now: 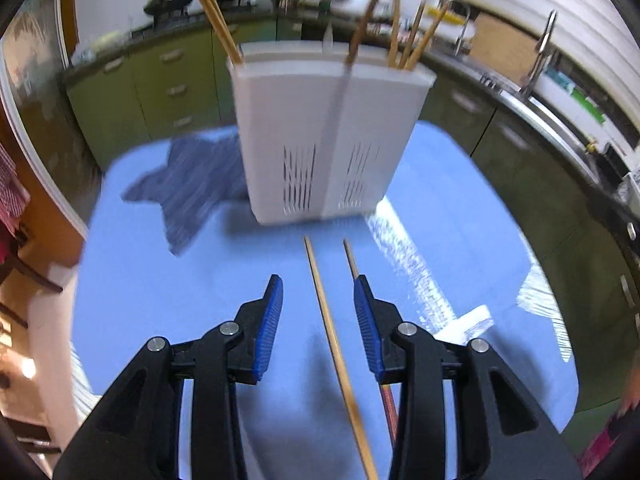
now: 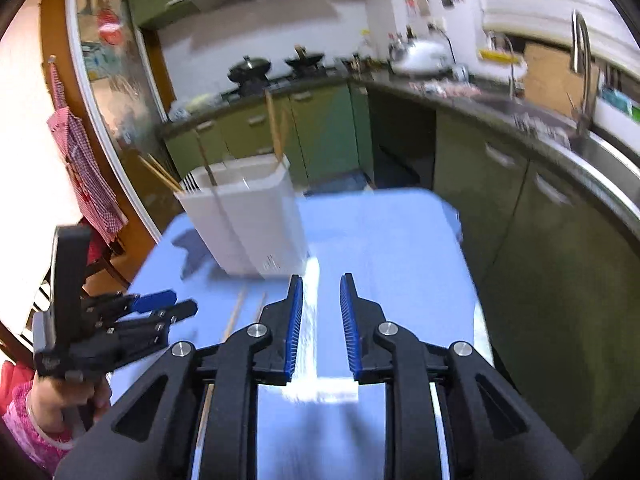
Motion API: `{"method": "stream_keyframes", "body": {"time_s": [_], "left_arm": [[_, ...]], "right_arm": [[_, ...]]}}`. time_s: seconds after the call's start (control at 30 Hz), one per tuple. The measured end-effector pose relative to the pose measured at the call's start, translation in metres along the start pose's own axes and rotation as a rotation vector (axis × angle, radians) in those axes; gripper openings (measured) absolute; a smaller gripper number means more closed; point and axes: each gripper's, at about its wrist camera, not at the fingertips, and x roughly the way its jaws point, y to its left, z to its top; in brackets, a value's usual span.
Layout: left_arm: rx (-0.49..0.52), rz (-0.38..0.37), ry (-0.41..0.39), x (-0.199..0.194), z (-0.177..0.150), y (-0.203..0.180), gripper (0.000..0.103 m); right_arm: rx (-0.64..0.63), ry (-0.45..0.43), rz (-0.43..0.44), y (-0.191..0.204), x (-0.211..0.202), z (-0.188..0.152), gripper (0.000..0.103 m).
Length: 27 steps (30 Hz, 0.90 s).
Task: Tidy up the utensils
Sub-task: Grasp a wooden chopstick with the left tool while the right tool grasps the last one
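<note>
A white utensil holder stands on the blue table with several wooden chopsticks upright in it. It also shows in the right wrist view. Two loose chopsticks lie on the table: a light one between my left fingers, and a darker one that runs under the right finger. My left gripper is open above them. My right gripper is open and empty over the table. The left gripper shows at the left of the right wrist view, near both loose chopsticks.
A blue-grey cloth lies left of the holder. Green kitchen cabinets, a stove with pans and a sink with tap ring the table. A red checked cloth hangs at the left.
</note>
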Motion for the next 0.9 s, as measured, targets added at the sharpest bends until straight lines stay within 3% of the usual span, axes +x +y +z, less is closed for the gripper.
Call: {"method": "stream_keyframes", "body": {"time_s": [0.13, 0.2, 0.47, 0.8, 0.9], "left_arm": [[-0.021, 0.043, 0.054, 0.029, 0.001, -0.004, 0.035], [-0.022, 0.056, 0.072, 0.037, 0.002, -0.006, 0.036], [-0.035, 0.087, 0.135, 0.068, 0.005, -0.007, 0.032], [-0.035, 0.087, 0.169, 0.080, 0.002, -0.010, 0.009], [-0.027, 0.088, 0.169, 0.080, 0.003, -0.010, 0.007]], "right_arm": [[0.031, 0.060, 0.005, -0.014, 0.018, -0.017, 0.020], [0.038, 0.080, 0.007, -0.016, 0.025, -0.023, 0.027], [0.034, 0.111, 0.030, -0.009, 0.039, -0.019, 0.027], [0.043, 0.132, 0.033, -0.011, 0.046, -0.016, 0.027], [0.043, 0.136, 0.035, -0.011, 0.047, -0.017, 0.031]]}}
